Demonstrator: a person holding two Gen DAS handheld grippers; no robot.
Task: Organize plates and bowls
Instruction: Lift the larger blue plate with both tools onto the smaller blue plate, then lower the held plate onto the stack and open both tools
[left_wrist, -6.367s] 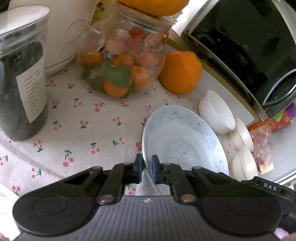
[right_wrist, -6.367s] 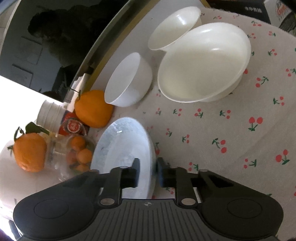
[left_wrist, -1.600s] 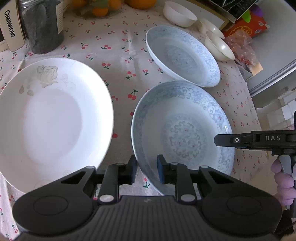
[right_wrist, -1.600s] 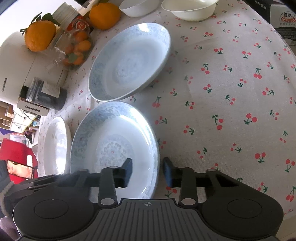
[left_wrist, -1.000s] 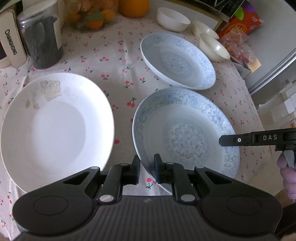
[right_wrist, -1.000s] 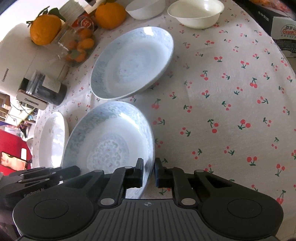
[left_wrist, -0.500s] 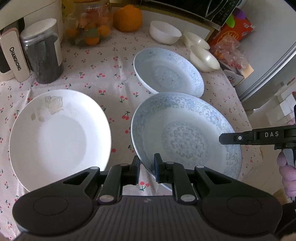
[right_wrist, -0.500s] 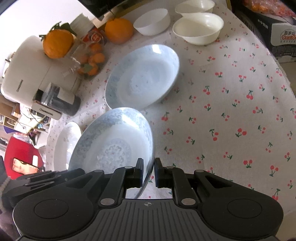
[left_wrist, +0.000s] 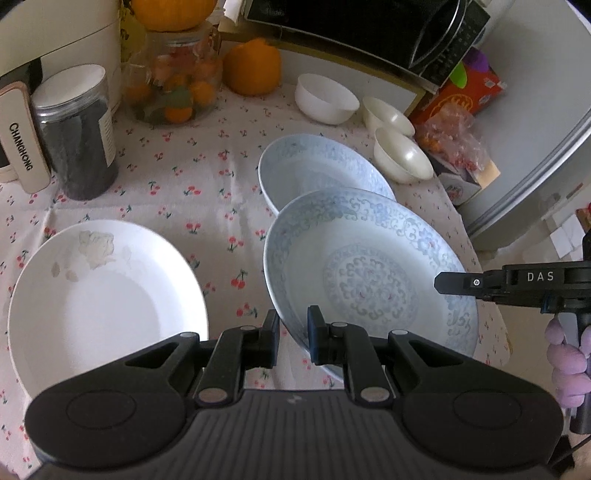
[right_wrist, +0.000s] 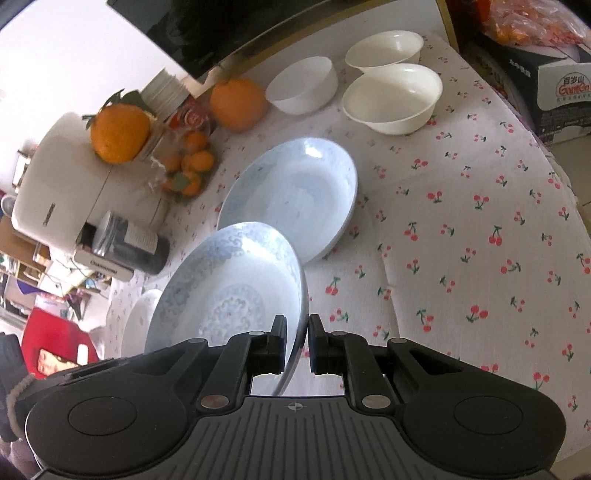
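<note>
- Patterned plate (left_wrist: 369, 273) is tilting face-up, clamped at opposite rim edges by left gripper (left_wrist: 291, 332) and right gripper (right_wrist: 295, 343).
- Plain blue plate (left_wrist: 325, 173) is lying just behind it; white plate (left_wrist: 103, 299) is sitting beside it.

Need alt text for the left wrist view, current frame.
The left gripper has its jaws shut on the near rim of a blue-patterned plate, with the right gripper at its far edge. A second blue plate lies just behind it, a white plate to the left, three small bowls beyond.
</note>
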